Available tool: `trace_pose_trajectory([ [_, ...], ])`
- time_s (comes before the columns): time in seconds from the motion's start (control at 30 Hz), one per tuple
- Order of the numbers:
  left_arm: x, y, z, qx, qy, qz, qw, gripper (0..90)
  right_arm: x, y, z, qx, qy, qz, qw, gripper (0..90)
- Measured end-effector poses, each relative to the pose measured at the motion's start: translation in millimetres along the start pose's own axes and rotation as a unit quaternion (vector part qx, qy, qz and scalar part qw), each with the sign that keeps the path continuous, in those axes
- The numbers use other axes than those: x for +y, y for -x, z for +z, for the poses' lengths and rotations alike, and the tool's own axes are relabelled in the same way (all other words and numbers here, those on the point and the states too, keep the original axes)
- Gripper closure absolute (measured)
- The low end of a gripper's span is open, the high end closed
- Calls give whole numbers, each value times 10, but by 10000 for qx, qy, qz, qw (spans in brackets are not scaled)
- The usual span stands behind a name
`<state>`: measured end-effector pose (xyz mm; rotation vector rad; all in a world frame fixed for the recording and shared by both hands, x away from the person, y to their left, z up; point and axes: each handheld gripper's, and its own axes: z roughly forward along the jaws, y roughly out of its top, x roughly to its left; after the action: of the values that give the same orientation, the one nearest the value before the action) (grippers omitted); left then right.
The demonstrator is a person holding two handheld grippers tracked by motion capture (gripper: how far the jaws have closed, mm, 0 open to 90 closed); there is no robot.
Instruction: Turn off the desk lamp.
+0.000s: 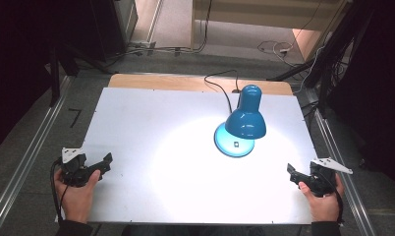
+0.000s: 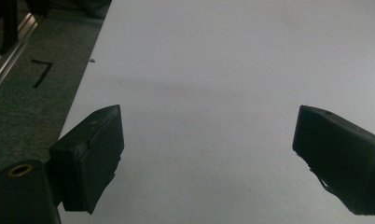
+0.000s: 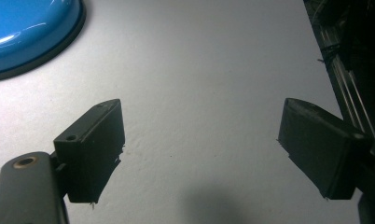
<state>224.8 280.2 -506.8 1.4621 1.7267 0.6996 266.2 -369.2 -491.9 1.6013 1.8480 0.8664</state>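
We hold our left gripper (image 1: 101,164) and right gripper (image 1: 295,175) wide and empty at the white worktop's (image 1: 151,147) near corners, ready; the shiny blue metal desk lamp (image 1: 244,118) shines near the far edge.

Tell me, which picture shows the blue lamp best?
The high view: the whole blue lamp stands lit on the white table, with shade, round base and cord all visible. The right gripper view catches just an edge of its base. The left gripper view looks along bare table.

A white surface (image 1: 136,128) with a bare wooden strip (image 1: 151,81) at its far edge, grey carpet (image 1: 33,196) and metal rails (image 1: 23,162) alongside
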Motion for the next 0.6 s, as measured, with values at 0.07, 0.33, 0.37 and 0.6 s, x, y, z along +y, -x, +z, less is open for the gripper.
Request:
trace_pose_trajectory([
  [0.07, 0, 4, 8, 2, -16, 33, 10000, 99, 1, 0, 1, 26, 4, 9, 10000, 131],
  [0.33, 1, -4, 4, 6, -2, 11, 10000, 99, 4, -17, 12, 99, -7, -9, 10000, 131],
  [0.37, 1, -4, 4, 6, -2, 11, 10000, 99, 4, -17, 12, 99, -7, -9, 10000, 131],
  [0.6, 1, 1, 15, -6, -18, 20, 10000, 98, 12, -50, 20, 141, -16, -16, 9999, 131],
])
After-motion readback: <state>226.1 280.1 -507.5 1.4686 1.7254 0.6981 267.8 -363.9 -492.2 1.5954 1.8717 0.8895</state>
